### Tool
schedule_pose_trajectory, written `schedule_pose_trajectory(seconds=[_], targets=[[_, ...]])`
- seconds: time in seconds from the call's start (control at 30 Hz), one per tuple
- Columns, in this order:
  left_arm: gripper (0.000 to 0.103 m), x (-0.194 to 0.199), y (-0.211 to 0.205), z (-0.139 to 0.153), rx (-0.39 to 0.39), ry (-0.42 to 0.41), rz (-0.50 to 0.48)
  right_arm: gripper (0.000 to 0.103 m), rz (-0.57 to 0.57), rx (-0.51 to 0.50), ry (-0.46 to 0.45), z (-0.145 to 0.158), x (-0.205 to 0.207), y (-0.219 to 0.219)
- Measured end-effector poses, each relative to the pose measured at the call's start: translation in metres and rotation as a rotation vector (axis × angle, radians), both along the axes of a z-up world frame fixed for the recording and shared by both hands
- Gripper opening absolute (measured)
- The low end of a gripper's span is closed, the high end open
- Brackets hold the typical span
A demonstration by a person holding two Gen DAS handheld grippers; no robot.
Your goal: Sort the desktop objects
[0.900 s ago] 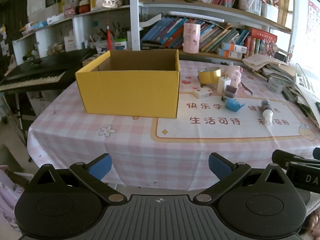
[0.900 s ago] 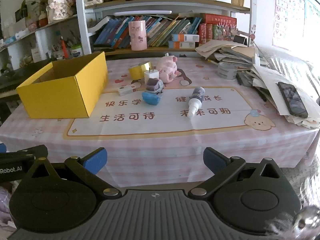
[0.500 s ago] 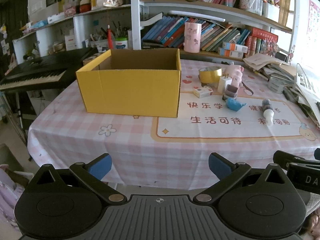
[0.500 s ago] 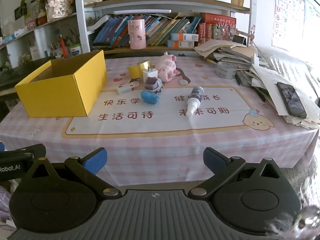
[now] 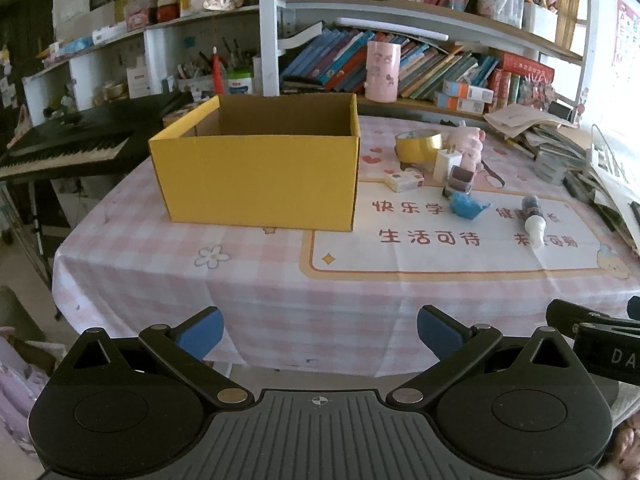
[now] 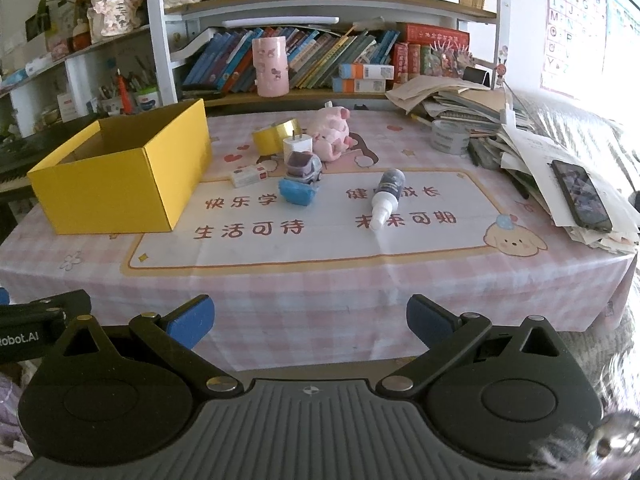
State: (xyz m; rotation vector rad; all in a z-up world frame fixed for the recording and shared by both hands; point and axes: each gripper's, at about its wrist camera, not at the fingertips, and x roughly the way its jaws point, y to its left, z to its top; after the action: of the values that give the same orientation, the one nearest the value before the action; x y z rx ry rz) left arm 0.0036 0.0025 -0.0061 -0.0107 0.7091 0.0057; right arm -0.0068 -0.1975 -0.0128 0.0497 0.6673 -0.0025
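An open yellow cardboard box (image 5: 260, 180) (image 6: 120, 188) stands on the left of the pink checked table. Right of it lie a gold tape roll (image 6: 276, 136), a white charger (image 6: 298, 146), a pink plush pig (image 6: 332, 132), a small toy car (image 6: 304, 168), a blue crumpled item (image 6: 296, 194), a small white packet (image 6: 250, 176) and a dark dropper bottle (image 6: 386, 196) on its side. My left gripper (image 5: 320, 334) and right gripper (image 6: 310, 320) both stand wide open before the table's front edge, with nothing between the fingers.
A bookshelf with a pink cup (image 6: 272, 66) runs along the back. Stacked papers, a grey tape roll (image 6: 450, 136) and a phone (image 6: 582, 196) crowd the right side. A keyboard piano (image 5: 68, 148) stands left of the table.
Both grippers have edged slightly closer to the table and a little higher; the objects sit lower in view. Nothing on the table has moved.
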Motion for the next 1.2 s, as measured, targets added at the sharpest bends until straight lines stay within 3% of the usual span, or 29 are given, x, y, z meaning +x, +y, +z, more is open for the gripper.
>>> schedule_pose_trajectory(seconds=[1.2], targets=[[0.103, -0.0045, 0.0008, -0.0004, -0.018, 0.013, 0.012, 0.103, -0.015, 0.008, 0.011, -0.002, -0.0081, -0.0097]])
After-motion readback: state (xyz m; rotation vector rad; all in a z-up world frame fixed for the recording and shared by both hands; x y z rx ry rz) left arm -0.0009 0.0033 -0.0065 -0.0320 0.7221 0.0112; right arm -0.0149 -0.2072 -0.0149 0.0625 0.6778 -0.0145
